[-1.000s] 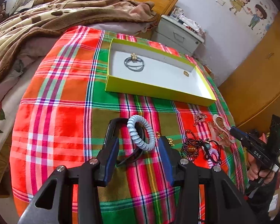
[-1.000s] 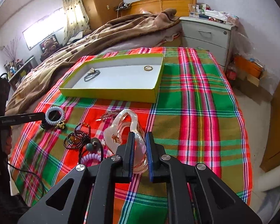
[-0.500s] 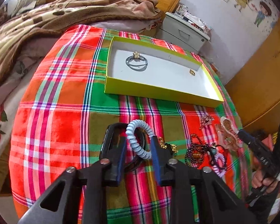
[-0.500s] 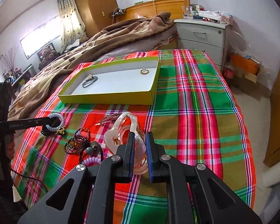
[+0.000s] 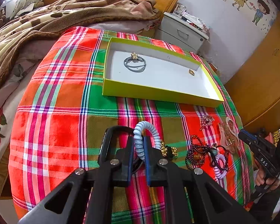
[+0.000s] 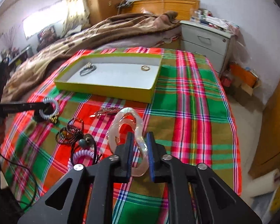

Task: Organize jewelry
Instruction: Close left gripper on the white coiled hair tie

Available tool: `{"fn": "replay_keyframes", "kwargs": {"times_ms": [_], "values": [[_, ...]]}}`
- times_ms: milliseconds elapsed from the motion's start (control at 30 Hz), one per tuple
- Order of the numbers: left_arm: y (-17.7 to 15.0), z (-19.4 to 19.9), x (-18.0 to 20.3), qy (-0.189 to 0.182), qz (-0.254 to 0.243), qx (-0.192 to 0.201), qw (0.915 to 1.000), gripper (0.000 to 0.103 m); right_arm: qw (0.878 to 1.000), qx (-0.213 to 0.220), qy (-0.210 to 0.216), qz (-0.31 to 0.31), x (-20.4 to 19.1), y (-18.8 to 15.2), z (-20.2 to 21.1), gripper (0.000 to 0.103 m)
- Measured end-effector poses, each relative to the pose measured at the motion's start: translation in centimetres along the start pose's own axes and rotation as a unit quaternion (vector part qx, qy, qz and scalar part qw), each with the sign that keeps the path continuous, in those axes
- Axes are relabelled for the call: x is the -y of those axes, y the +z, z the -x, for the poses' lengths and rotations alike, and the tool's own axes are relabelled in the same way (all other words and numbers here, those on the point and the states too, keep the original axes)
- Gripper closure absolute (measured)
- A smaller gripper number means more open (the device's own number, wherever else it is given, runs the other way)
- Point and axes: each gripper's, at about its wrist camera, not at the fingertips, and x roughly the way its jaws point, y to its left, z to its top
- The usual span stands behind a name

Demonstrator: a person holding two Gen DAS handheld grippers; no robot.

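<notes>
Two grippers under my control, both over the plaid cloth [image 5: 61, 112].

Left gripper [image 5: 139, 149], lower centre of its own frame: jaws have just been closing and now stand narrow, pinching the pale blue coil hair tie [image 5: 146, 132], whose loop arcs up above the pads. Black clip [image 5: 107, 140] lies just left of the fingers.

Right gripper [image 6: 140, 145], lower centre of its frame: jaws have just been opening; the translucent pink hair claw [image 6: 126, 123] stands between the blue pads, and I cannot tell whether they still press on it.

Yellow-green tray [image 5: 158, 93], upper centre of the left view, holds a grey hair band with a flower [image 5: 134, 63] at its left and a gold ring [image 5: 191, 72] at its right.

Loose stock at lower right of the left view: dark bead bracelets [image 5: 196, 153], lilac coil tie [image 5: 221, 166], sparkly brooch [image 5: 207, 120].
</notes>
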Motion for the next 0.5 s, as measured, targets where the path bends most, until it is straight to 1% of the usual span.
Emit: {"fn": "replay_keyframes", "kwargs": {"times_ms": [67,167,267,300,333,367,400,500], "values": [[0.0,-0.1,-0.1,-0.002,0.002,-0.003,1.0000,0.092,1.000,-0.017,0.000,0.016,-0.3,0.3,-0.6,0.077],[0.1,-0.2,-0.1,-0.004,0.002,-0.004,1.0000,0.092,0.999,-0.041,-0.013,0.027,-0.3,0.4,-1.7,0.077],[0.2,-0.5,-0.1,-0.005,0.002,-0.007,1.0000,0.092,0.998,-0.054,-0.012,0.016,0.2,0.3,-2.5,0.077],[0.2,-0.6,-0.2,-0.005,0.004,-0.008,0.9999,0.092,0.998,-0.055,-0.011,0.009,0.4,0.3,-2.6,0.078],[0.2,-0.7,-0.2,-0.006,0.005,-0.009,0.9999,0.092,0.998,-0.055,-0.011,0.002,0.6,0.3,-2.7,0.081],[0.3,-0.7,-0.3,-0.006,0.006,-0.009,0.9999,0.092,0.999,-0.053,-0.008,-0.001,0.7,0.3,-2.6,0.088],[0.3,-0.8,-0.2,-0.006,0.006,-0.010,0.9999,0.092,0.999,-0.050,-0.007,-0.003,0.7,0.2,-2.5,0.091],[0.3,-0.9,-0.1,-0.009,0.004,-0.011,0.9999,0.093,0.999,-0.046,-0.016,0.001,0.5,0.1,-2.3,0.091]]}}
